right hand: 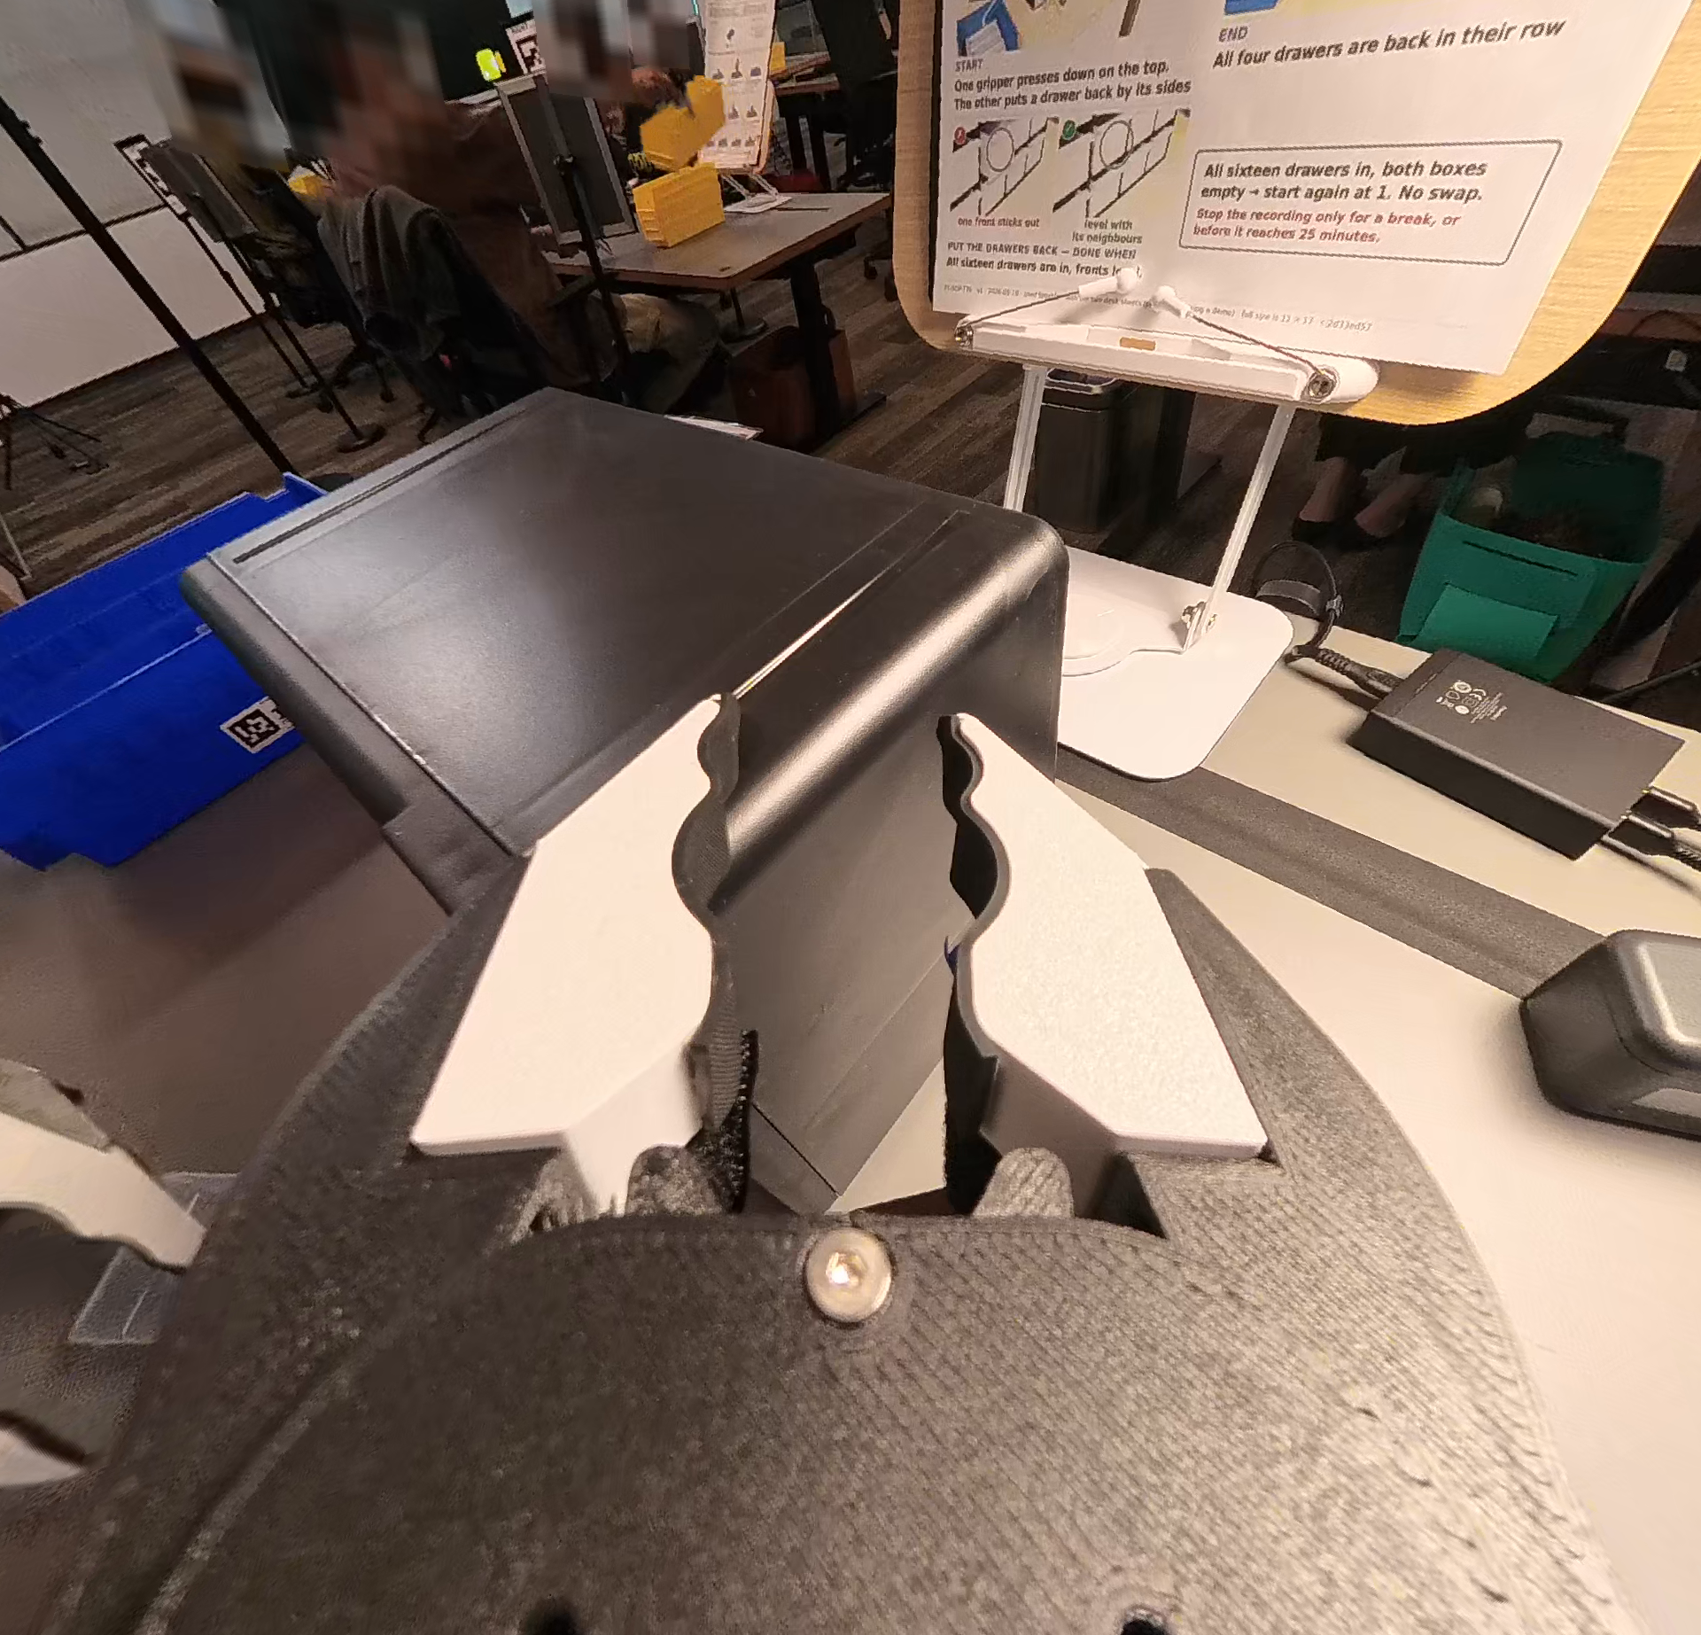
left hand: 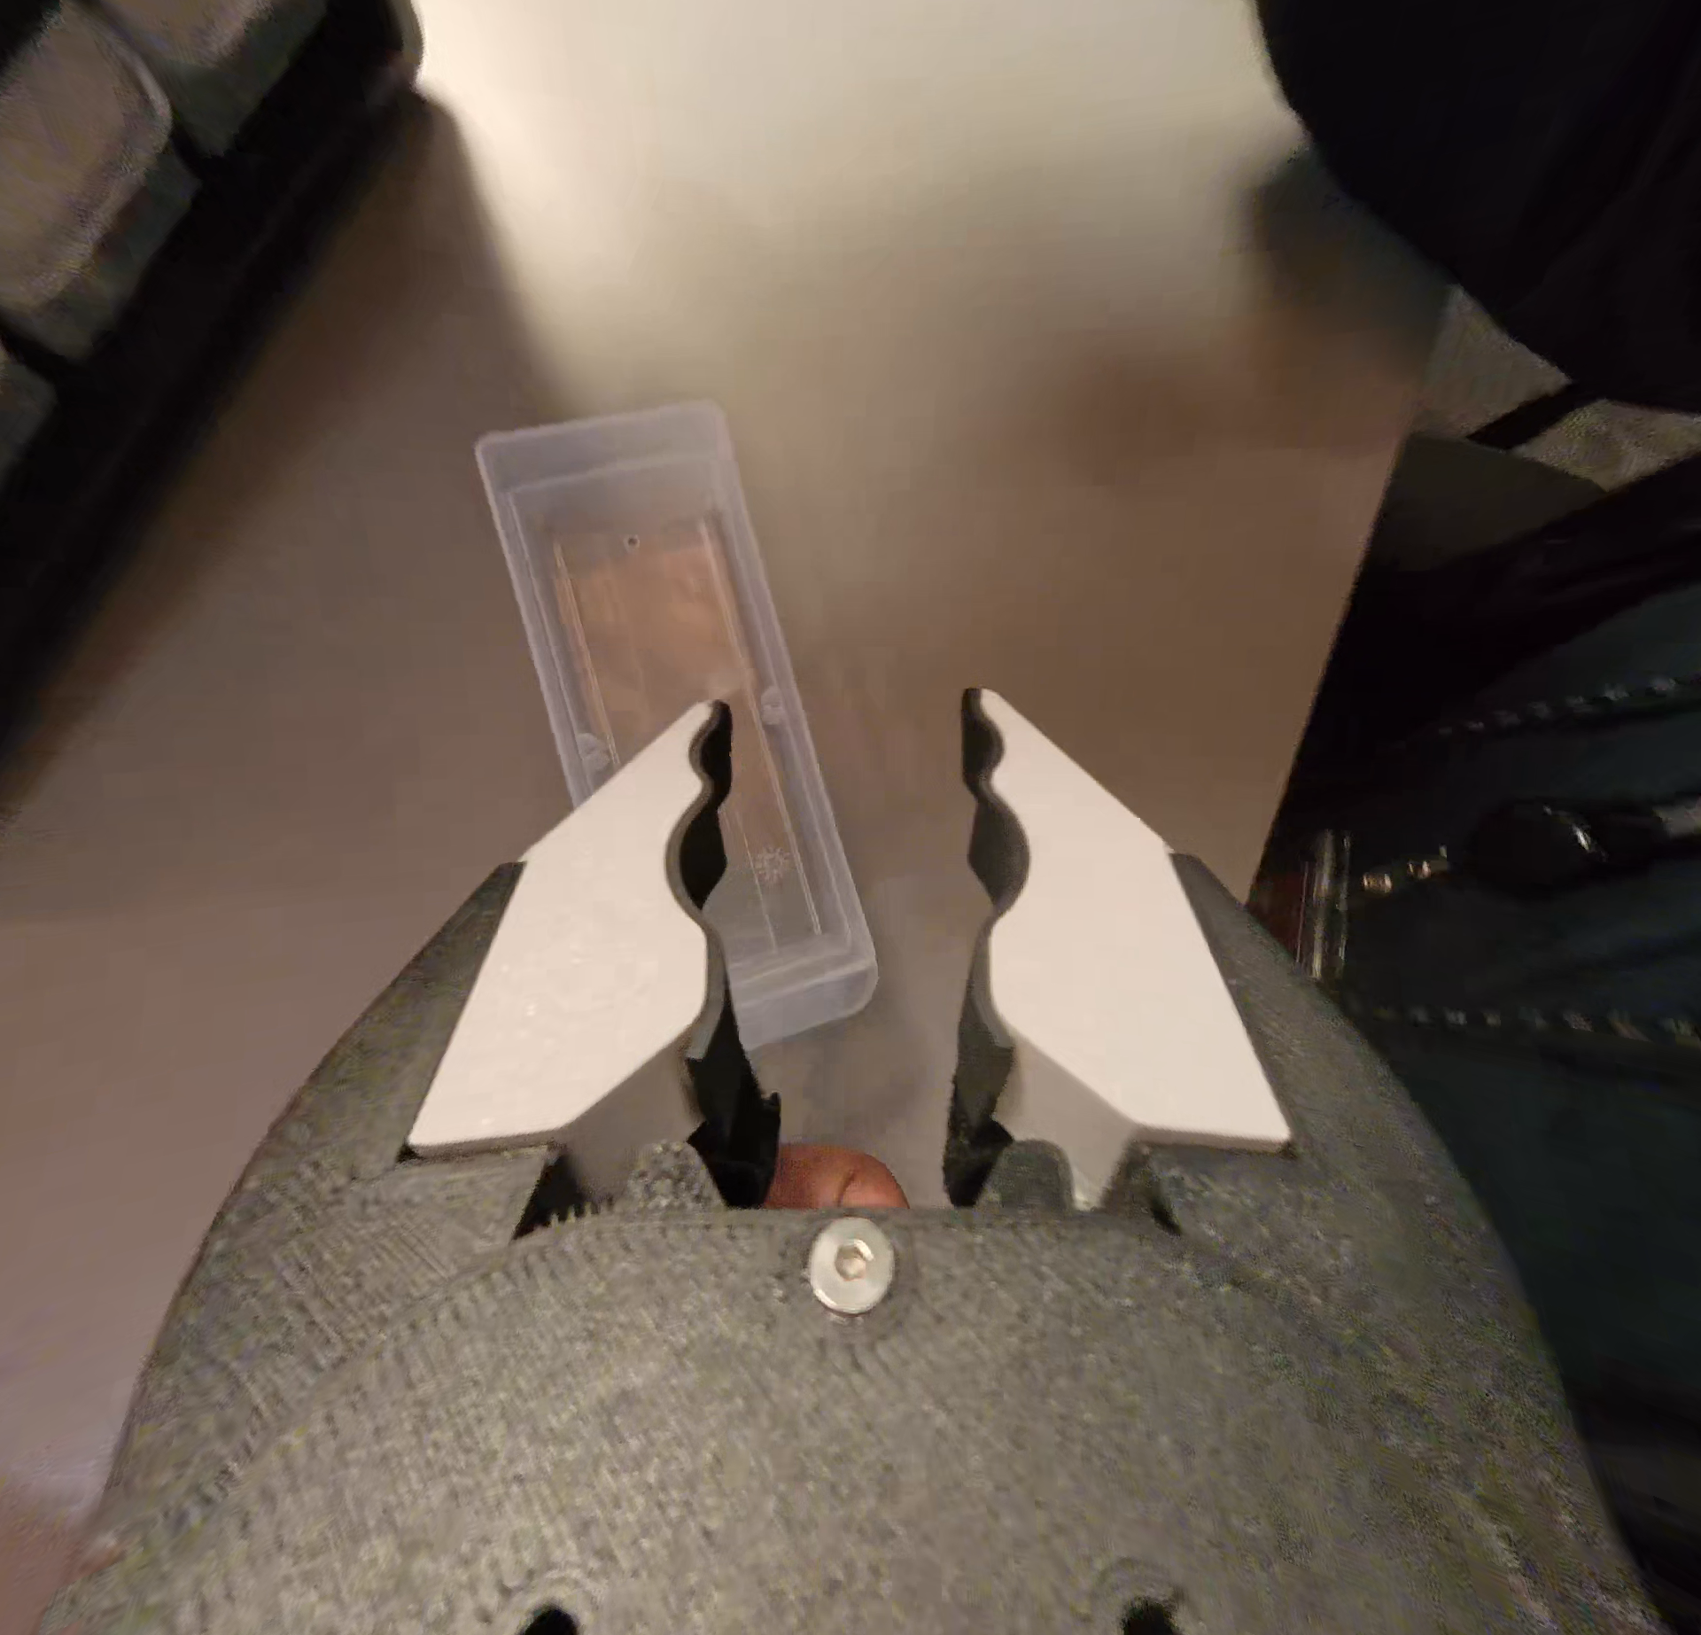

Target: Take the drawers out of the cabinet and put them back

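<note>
The left gripper (left hand: 845,716) stands released, jaws parted, nothing between the pads. A clear plastic drawer (left hand: 672,707) lies on the tan table (left hand: 276,854) ahead of the jaws, partly behind the left finger; a small moulded mark shows on its floor, illegible. The right gripper (right hand: 833,725) is likewise spread and grasps nothing, hovering at the right top edge of the black cabinet (right hand: 552,596). Left of these jaws sits a blue bin (right hand: 110,670) bearing a square code label. Beyond them stands a printed instruction sheet (right hand: 1289,164); to the right lies a black power brick (right hand: 1510,753) with small print.
</note>
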Action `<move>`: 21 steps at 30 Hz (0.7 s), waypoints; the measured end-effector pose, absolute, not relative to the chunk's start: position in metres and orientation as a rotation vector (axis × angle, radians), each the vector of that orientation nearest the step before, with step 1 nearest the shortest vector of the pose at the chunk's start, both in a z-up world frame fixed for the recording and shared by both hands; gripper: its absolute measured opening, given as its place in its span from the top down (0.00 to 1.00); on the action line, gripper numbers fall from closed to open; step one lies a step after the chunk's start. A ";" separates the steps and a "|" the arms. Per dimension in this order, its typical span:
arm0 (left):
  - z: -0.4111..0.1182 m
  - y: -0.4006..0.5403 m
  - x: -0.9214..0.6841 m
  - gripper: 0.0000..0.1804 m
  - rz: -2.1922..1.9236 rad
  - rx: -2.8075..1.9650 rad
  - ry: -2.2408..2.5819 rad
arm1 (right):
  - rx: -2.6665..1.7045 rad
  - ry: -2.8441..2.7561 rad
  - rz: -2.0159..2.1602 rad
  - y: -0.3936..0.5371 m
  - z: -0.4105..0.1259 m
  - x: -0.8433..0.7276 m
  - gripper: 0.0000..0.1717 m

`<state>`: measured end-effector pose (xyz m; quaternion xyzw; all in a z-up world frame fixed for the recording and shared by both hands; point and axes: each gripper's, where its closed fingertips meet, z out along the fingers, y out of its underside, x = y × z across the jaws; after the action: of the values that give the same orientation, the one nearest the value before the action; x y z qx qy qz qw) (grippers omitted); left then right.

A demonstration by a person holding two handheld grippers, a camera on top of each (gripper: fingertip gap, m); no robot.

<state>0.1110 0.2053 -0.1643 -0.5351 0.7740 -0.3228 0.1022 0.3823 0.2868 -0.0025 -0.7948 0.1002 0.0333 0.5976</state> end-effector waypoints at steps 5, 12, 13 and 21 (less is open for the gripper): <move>-0.137 0.225 0.076 0.59 -0.864 -1.099 2.462 | -1.843 0.232 0.085 0.287 -0.003 0.382 0.72; -0.177 0.262 0.049 0.60 -0.644 -0.743 2.656 | -1.841 0.235 0.073 0.287 -0.002 0.382 0.73; -0.179 0.259 0.050 0.61 -0.677 -0.714 2.656 | -1.841 0.235 0.070 0.287 -0.002 0.382 0.73; -0.198 0.245 0.060 0.71 -0.553 -0.413 2.691 | -1.840 0.233 0.083 0.288 -0.002 0.382 0.73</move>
<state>0.0603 0.2447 -0.1984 -0.1463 0.9527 -0.1959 0.1807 0.3818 0.2877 -0.0019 -0.7934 0.1007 0.0357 0.5993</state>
